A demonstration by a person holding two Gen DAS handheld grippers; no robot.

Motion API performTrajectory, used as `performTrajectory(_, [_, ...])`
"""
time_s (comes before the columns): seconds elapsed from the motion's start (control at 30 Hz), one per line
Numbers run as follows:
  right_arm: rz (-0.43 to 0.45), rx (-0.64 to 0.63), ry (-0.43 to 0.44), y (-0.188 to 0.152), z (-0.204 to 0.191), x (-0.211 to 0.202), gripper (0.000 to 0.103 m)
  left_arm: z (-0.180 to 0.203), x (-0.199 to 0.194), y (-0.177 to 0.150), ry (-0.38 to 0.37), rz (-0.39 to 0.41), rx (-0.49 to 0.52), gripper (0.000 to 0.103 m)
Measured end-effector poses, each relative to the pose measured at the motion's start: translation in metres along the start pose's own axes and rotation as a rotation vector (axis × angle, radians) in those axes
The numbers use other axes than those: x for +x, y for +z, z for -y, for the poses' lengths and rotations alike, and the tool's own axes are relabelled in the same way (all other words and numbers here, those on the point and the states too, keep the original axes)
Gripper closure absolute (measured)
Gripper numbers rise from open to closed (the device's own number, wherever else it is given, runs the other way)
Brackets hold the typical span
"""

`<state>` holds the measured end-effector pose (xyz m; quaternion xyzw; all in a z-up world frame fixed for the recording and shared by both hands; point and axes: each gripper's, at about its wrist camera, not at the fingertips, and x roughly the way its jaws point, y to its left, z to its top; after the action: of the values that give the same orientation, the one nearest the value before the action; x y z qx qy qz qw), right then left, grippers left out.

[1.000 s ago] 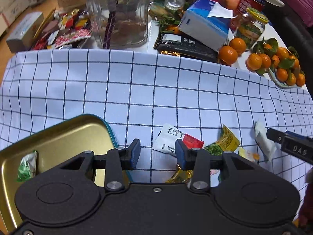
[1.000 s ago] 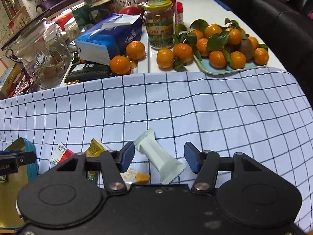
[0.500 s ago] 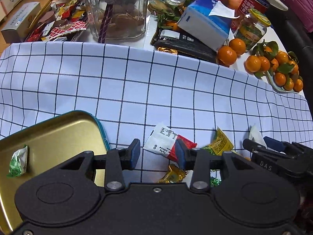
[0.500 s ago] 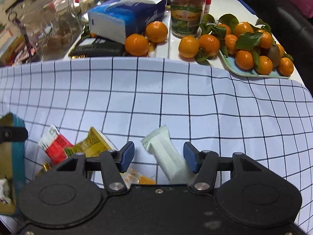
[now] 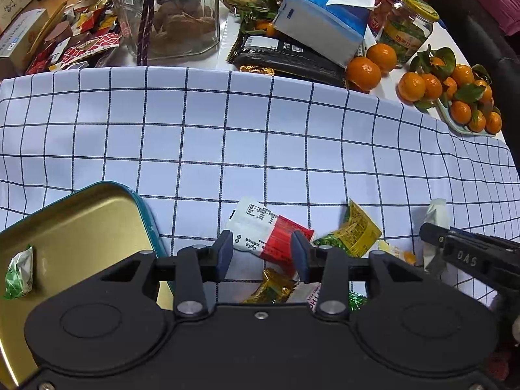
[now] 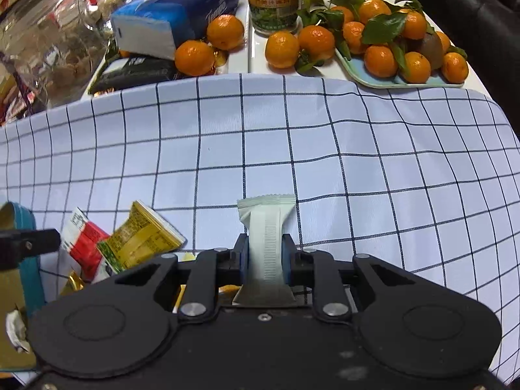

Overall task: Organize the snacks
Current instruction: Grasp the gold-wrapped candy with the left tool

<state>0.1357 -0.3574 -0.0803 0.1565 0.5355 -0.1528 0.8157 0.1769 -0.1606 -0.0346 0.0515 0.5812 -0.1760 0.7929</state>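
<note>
So the right gripper (image 6: 265, 256) is clamped tight on a pale green snack bar (image 6: 267, 224), both pads squeezing its sides, with the top end of the wrapper sticking out past the fingers over the checked cloth (image 6: 325, 162). The left gripper (image 5: 261, 256) sits about half open with nothing pinched in it; it hovers over a red and white packet (image 5: 269, 234) that lies flat on the cloth.

Using that red and white packet as the reference: a yellow and green packet (image 5: 354, 230) lies just to its right, a gold foil candy (image 5: 273, 287) is tucked right below it, and the gold tin tray (image 5: 81, 224) with the teal rim sits to its left. One green wrapped candy (image 5: 19, 273) is already in the tray. Far behind it are the tangerines (image 6: 383, 58) and a tissue box (image 5: 321, 22).
</note>
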Motion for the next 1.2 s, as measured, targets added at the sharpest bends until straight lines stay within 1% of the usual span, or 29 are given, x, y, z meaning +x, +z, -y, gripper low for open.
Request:
performTrajectory(0.13, [0.018,0.053,0.047,0.006,0.003,-0.012,0.081,0.000,0.002,-0.001,-0.010,-0.027,-0.005,0.054])
performTrajectory(0.23, [0.030,0.079,0.074,0.011,0.004,-0.018,0.081,0.004,0.001,-0.006,-0.023,-0.037,0.032,0.054])
performTrajectory(0.37, [0.029,0.098,0.077,0.013,0.007,-0.018,0.081,0.012,0.005,-0.018,0.008,-0.043,0.099,0.054])
performTrajectory(0.53, [0.025,0.094,0.094,0.012,0.008,-0.020,0.081,0.011,0.014,-0.027,0.031,-0.062,0.128,0.054])
performTrajectory(0.73, [0.042,0.071,0.100,0.013,0.002,-0.024,0.081,0.004,0.018,-0.030,0.000,-0.067,0.123,0.053])
performTrajectory(0.9, [0.038,0.068,0.106,0.014,0.000,-0.024,0.081,-0.006,0.010,-0.028,-0.050,-0.063,0.079,0.055])
performTrajectory(0.93, [0.039,0.066,0.107,0.013,-0.001,-0.024,0.081,-0.008,0.009,-0.027,-0.052,-0.061,0.077,0.055])
performTrajectory(1.07, [0.039,0.055,0.110,0.013,-0.003,-0.024,0.081,-0.008,0.013,-0.029,-0.019,-0.067,0.087,0.055])
performTrajectory(1.2, [0.032,0.052,0.111,0.013,-0.003,-0.022,0.081,-0.008,0.010,-0.032,-0.036,-0.068,0.092,0.055])
